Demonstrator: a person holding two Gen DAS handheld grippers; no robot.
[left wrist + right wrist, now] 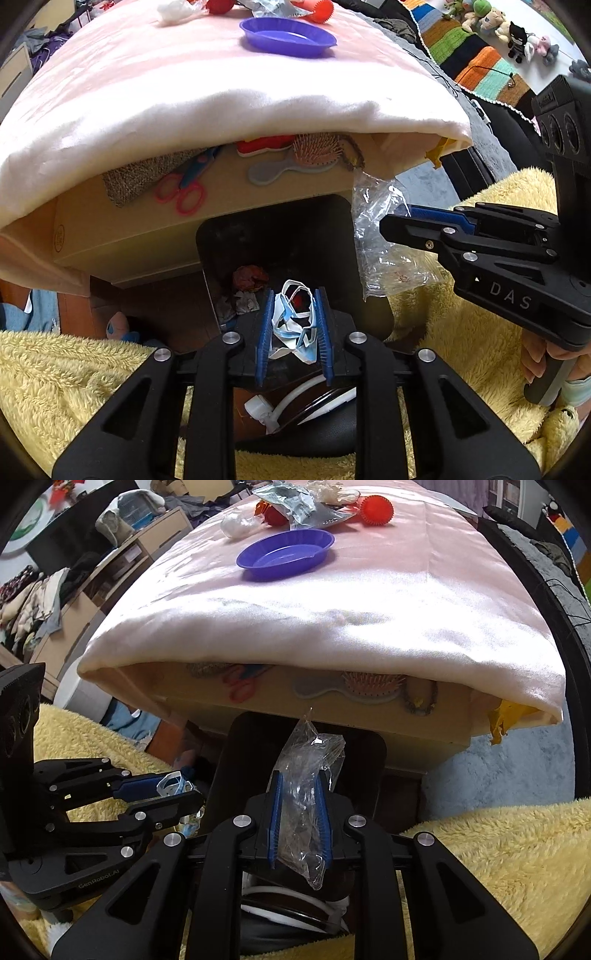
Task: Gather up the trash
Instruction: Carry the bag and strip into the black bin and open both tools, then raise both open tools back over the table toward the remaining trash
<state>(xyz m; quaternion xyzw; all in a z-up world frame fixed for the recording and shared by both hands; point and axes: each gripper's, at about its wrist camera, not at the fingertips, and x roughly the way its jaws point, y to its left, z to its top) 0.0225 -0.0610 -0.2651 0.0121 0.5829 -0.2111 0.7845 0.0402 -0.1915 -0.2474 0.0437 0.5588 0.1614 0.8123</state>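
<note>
Left claw [293,325] clenched on a crumpled blue-and-white face mask [295,328], held directly above the black rectangular trash bin [280,236], presumably for dropping. Right claw [299,812] clenched on a crinkled clear plastic wrapper [306,775], poised over the bin's 3 o'clock rim. Further litter lay at 12 o'clock on the pink-clothed surface [369,602], beyond a purple plastic dish [286,554].
</note>
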